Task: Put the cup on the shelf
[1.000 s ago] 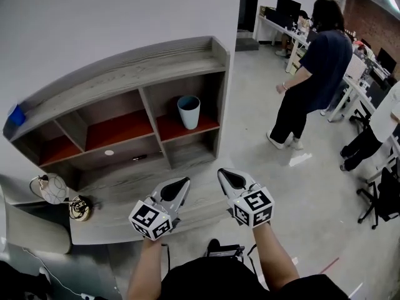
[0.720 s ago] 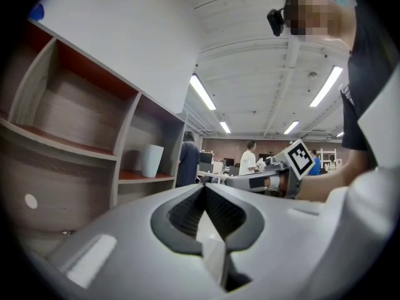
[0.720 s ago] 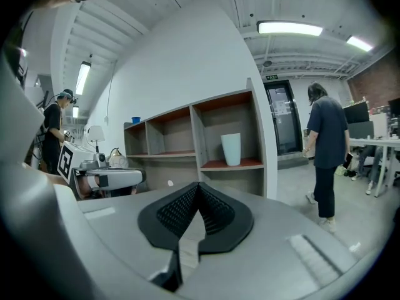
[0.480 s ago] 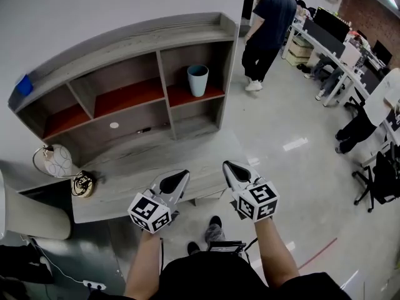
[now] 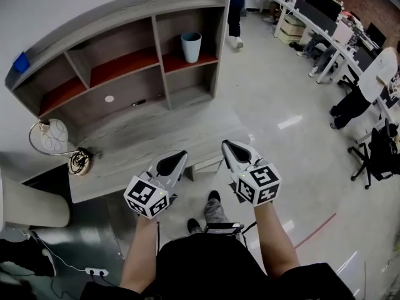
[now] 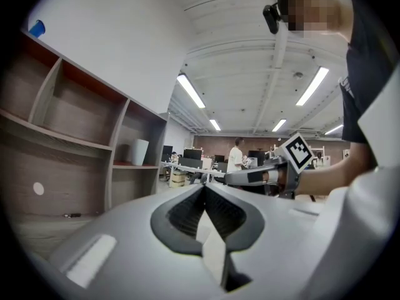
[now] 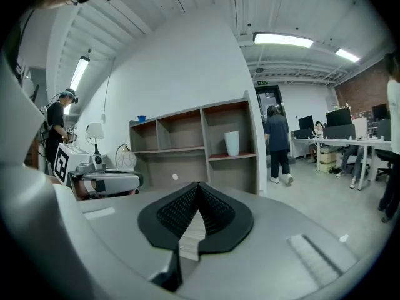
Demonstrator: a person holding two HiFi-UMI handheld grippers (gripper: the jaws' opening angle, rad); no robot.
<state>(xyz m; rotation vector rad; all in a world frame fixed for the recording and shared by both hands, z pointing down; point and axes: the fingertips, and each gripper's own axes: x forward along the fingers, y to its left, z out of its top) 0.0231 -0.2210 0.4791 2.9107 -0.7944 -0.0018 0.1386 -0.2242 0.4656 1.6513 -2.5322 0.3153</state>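
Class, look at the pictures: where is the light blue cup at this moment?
In the head view the cup stands upright in the upper right compartment of the shelf, on its red board, at the top centre of the picture.

Far left, a small blue object (image 5: 20, 62) up high. At the left end of the low grey platform (image 5: 156, 139) stands a white globe lamp (image 5: 55, 136), a coil of cable (image 5: 79, 161) just beside it. Far right, desks (image 5: 315, 20) with monitors. One person (image 5: 235, 11) stands far off, another (image 5: 381, 74) in a white top at the right edge. Power strip (image 5: 95, 271) on the near floor.
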